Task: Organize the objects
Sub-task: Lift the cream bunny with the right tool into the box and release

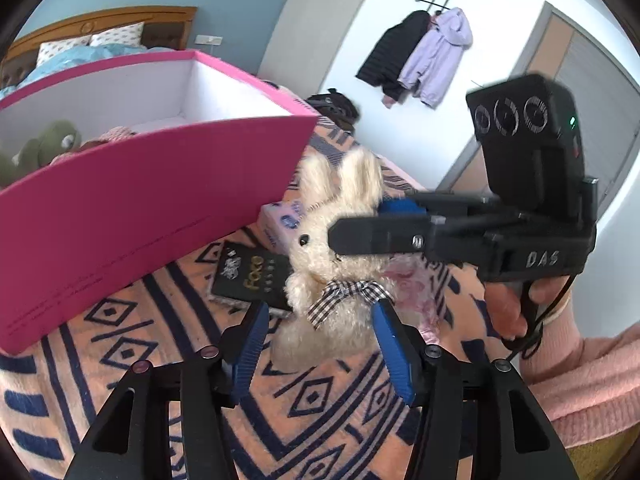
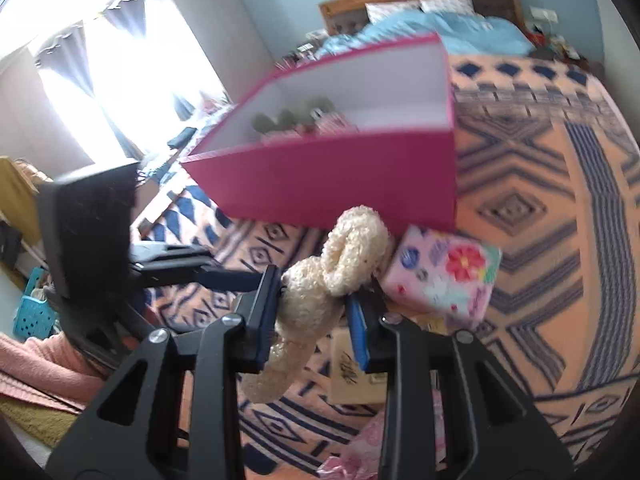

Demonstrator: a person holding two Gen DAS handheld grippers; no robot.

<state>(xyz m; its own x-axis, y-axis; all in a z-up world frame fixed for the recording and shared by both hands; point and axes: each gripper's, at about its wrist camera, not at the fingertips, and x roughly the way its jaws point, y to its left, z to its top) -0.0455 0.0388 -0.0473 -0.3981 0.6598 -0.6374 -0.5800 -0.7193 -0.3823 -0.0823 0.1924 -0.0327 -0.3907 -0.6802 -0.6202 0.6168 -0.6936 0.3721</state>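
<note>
A cream plush bunny (image 1: pixel 336 240) with a checked bow sits upright on the patterned blanket. My right gripper (image 1: pixel 358 220) comes in from the right and is shut on its head; in the right wrist view the blue pads (image 2: pixel 266 312) press the bunny (image 2: pixel 308 300) from both sides. My left gripper (image 1: pixel 320 308) stands open around the bunny's lower body, with a gap at the left pad. The open pink box (image 1: pixel 160 200) stands just behind and left, with a green plush toy (image 1: pixel 44 148) and a pink item inside.
A floral tissue pack (image 2: pixel 444 276), a black booklet (image 1: pixel 252 276) and a pink plastic bag (image 1: pixel 412 284) lie around the bunny on the orange blanket (image 1: pixel 312 408). A pink-sleeved hand (image 1: pixel 580 368) holds the right gripper. Coats (image 1: pixel 420 52) hang on the far wall.
</note>
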